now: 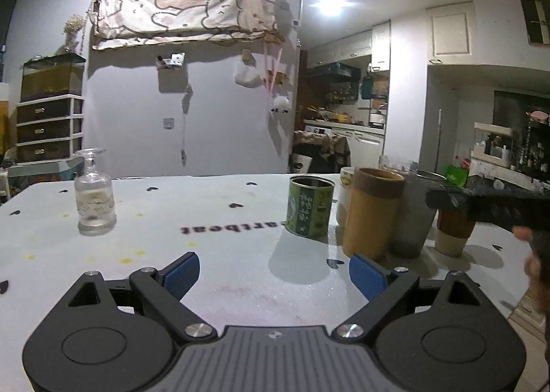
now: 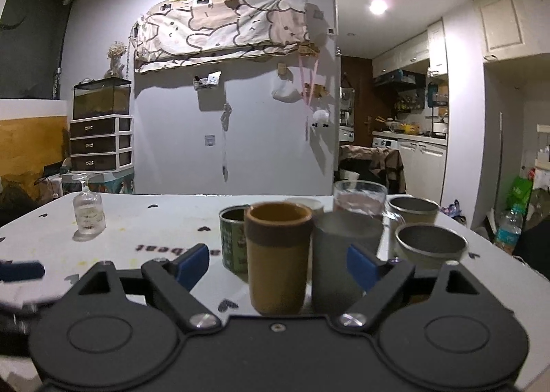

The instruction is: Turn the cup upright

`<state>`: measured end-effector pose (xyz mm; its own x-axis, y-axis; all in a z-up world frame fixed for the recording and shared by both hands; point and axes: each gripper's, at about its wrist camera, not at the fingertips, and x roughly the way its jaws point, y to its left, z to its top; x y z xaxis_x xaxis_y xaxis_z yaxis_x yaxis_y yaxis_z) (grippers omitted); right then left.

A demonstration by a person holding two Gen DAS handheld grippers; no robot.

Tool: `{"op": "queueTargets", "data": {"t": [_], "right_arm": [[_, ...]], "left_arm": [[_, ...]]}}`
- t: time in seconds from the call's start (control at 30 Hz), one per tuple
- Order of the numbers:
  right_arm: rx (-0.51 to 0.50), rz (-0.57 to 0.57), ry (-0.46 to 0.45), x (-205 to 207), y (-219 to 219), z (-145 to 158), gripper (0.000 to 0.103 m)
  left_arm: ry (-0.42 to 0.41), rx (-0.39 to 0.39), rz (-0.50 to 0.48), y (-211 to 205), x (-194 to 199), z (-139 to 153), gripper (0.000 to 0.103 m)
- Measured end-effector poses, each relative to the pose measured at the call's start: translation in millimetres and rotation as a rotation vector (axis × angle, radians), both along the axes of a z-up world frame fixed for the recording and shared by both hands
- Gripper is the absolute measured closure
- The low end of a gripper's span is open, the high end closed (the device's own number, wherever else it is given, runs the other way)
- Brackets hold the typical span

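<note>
The right hand-held gripper [image 2: 277, 263] is spread and holds nothing. The tan cup [image 2: 277, 256] stands mouth-up on the table [image 2: 154, 220], directly ahead between the blue fingers [image 2: 359, 266], its long axis vertical. A grey cup [image 2: 343, 254] touches its right side. The left hand-held gripper [image 1: 273, 275], also spread and empty, has the tan cup [image 1: 373, 211] ahead to its right, farther off. The right hand-held gripper is judged nearer; no cup visibly lies overturned.
</note>
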<state>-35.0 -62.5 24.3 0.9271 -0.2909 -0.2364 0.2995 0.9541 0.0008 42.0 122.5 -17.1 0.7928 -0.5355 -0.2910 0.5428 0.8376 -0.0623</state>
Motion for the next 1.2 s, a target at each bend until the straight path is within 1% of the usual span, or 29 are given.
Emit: {"op": "queueTargets", "data": {"t": [0.13, 0.2, 0.27, 0.33, 0.4, 0.53, 0.7, 1.2], "right_arm": [[0.018, -0.012, 0.005, -15.9, -1.4, -10.2, 0.013], [0.007, -0.015, 0.018, -22.2, 0.0, -14.7, 0.009], [-0.006, -0.02, 0.023, -28.2, 1.0, -18.1, 0.007], [-0.009, -0.031, 0.022, -32.7, 1.0, -19.5, 0.005], [-0.01, -0.039, 0.02, -35.8, 0.7, -20.6, 0.001], [-0.028, -0.052, 0.029, -35.7, 1.5, -19.6, 0.0], [-0.02, -0.06, 0.036, -37.5, 1.1, -21.3, 0.0], [-0.019, -0.053, 0.041, -38.7, 1.2, -21.9, 0.0]], "left_arm": [[-0.003, 0.004, 0.023, -0.5, -2.5, 0.0, 0.005], [-0.001, 0.007, 0.034, -1.2, -3.0, -0.8, 0.003], [-0.001, 0.015, 0.045, -2.5, -3.5, -1.8, 0.001], [0.005, 0.018, 0.052, -2.8, -4.2, -3.0, 0.0], [0.011, 0.021, 0.056, -3.6, -5.3, -3.6, 0.0], [-0.004, 0.025, 0.07, -3.3, -8.1, -2.1, 0.0], [-0.012, 0.025, 0.069, -3.8, -11.6, -0.7, 0.0], [-0.015, 0.028, 0.068, -5.1, -13.7, -0.1, 0.0]]}}
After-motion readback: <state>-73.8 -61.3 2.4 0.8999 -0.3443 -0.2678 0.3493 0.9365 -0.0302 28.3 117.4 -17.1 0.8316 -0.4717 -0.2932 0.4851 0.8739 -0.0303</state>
